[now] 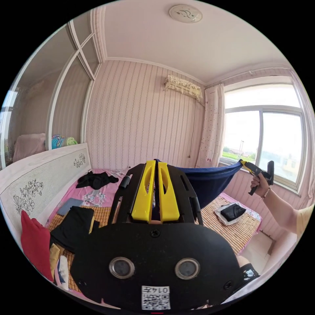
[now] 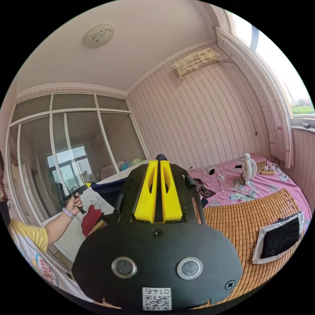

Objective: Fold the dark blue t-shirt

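Dark blue cotton t-shirt [image 1: 210,183] hangs stretched in the air above the bed's woven bamboo mat [image 1: 236,226], spanning between both tools. Left yellow-jawed gripper [image 1: 156,163]: jaws pressed together on one shirt edge. Right yellow-jawed gripper [image 2: 158,160]: jaws pinching the other edge, blue cloth showing at the tips. Folded black garment on white cloth [image 2: 282,238] lies on the mat; small white fan [image 2: 249,169] on the pink sheet.

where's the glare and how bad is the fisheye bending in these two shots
Left gripper view: the window is blown out white, and the dark blue t-shirt in front of it reads as a near-flat dark shape. Right gripper view: the window strip at the upper right glares, and the wall stripes and glass doors bow strongly toward the rim.
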Tool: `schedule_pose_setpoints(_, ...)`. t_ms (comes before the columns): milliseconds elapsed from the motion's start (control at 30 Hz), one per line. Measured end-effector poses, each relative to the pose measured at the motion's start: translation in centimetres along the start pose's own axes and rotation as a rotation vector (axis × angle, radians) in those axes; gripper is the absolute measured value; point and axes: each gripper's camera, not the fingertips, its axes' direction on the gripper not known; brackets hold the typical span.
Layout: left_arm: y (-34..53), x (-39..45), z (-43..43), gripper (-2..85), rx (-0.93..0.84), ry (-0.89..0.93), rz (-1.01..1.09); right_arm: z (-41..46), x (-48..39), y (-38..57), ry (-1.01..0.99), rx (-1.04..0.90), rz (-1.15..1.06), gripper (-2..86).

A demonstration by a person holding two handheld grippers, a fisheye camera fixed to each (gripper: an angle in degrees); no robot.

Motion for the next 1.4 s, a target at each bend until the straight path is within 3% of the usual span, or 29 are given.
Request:
schedule_pose_setpoints(233, 15.8, -5.2, 9.3, -0.6, -0.441, 0.077, -0.166, 2.7, 6.4, 14.9, 0.105, -0.338, 0.155, 1.0)
schedule_pose_setpoints(333, 23.2, -6.6, 13.4, -0.6, -0.635, 0.072, -0.254, 4.7, 9.9, 21.7, 0.096, -0.46, 0.341, 1.2)
schedule_pose_setpoints(567, 35.3, -8.9, 20.0, -0.2, -0.972, -0.017, -0.386, 8.2, 13.0, 29.5, 0.415, -0.728, 0.447, 2.6)
schedule_pose_setpoints(667, 36.8, -10.5, 21.1, 0.9, -1.029, -0.03, -0.41, 9.0, 13.5, 29.7, 0.463, -0.755, 0.451, 3.6)
schedule_pose_setpoints(933, 36.7, -11.4, 25.0, 7.7, -0.979, 0.016, -0.346, 14.1, 13.7, 28.8, 0.52, -0.811, 0.353, 3.3)
schedule_pose_setpoints(1167, 37.5, -12.2, 29.8, 2.3, -1.061, -0.048, -0.29, 16.8, 15.9, 28.4, 0.473, -0.831, 0.487, 1.8)
schedule_pose_setpoints(1400, 37.3, -13.6, 30.1, 0.5, -1.123, -0.001, -0.313, 14.5, 15.2, 27.1, 0.443, -0.76, 0.55, 1.1)
